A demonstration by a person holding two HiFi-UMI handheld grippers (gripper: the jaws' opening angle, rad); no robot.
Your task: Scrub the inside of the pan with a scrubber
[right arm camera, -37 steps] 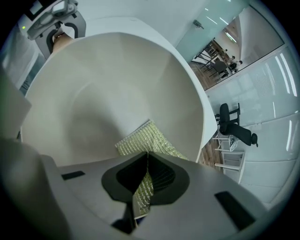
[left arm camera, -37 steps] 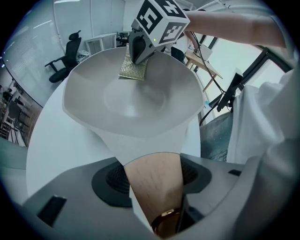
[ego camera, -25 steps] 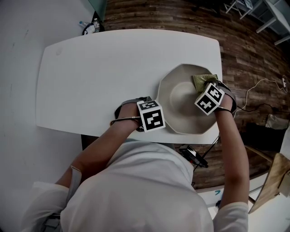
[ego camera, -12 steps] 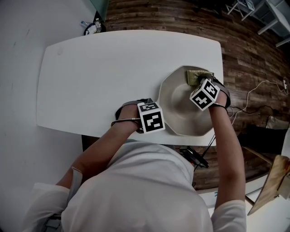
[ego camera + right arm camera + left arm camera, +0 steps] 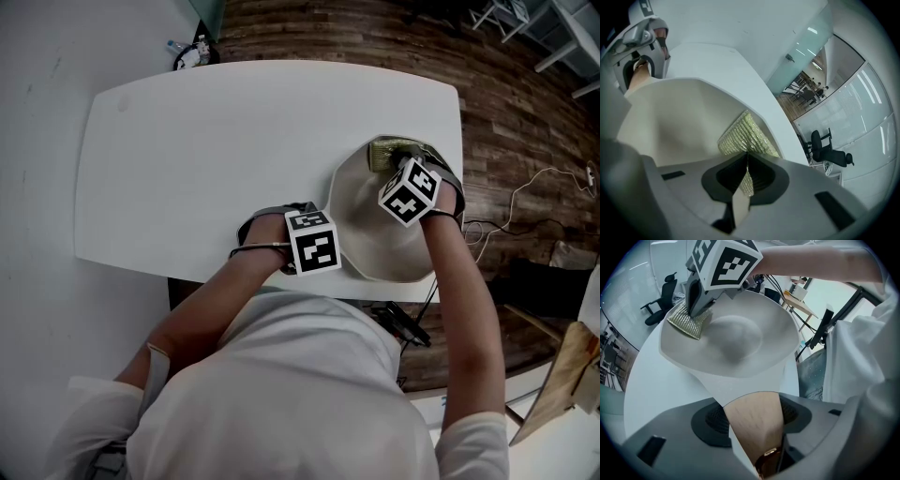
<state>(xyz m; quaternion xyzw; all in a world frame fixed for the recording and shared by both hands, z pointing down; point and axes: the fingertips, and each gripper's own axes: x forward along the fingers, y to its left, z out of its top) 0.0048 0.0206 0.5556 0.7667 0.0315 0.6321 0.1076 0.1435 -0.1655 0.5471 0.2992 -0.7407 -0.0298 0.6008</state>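
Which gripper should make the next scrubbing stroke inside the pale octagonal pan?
Right. The right gripper is shut on the yellow-green mesh scrubber inside the pan; the left gripper is shut on its tan handle, steadying it.

Beige-grey pan (image 5: 370,239), yellow-green scrubber (image 5: 382,155), plain white counter (image 5: 234,141).
The scrubber shows a woven mesh pattern; the left tool (image 5: 754,420) and right tool (image 5: 744,176) are grey, with black-and-white square markers; the floor (image 5: 511,112) is dark brown planks.

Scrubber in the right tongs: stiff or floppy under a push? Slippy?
Likely floppy: the scrubber looks like a thin woven pad that bends where the right tongs pinch it. Probably light, and its coarse mesh should drag rather than slide on the pan wall it presses.
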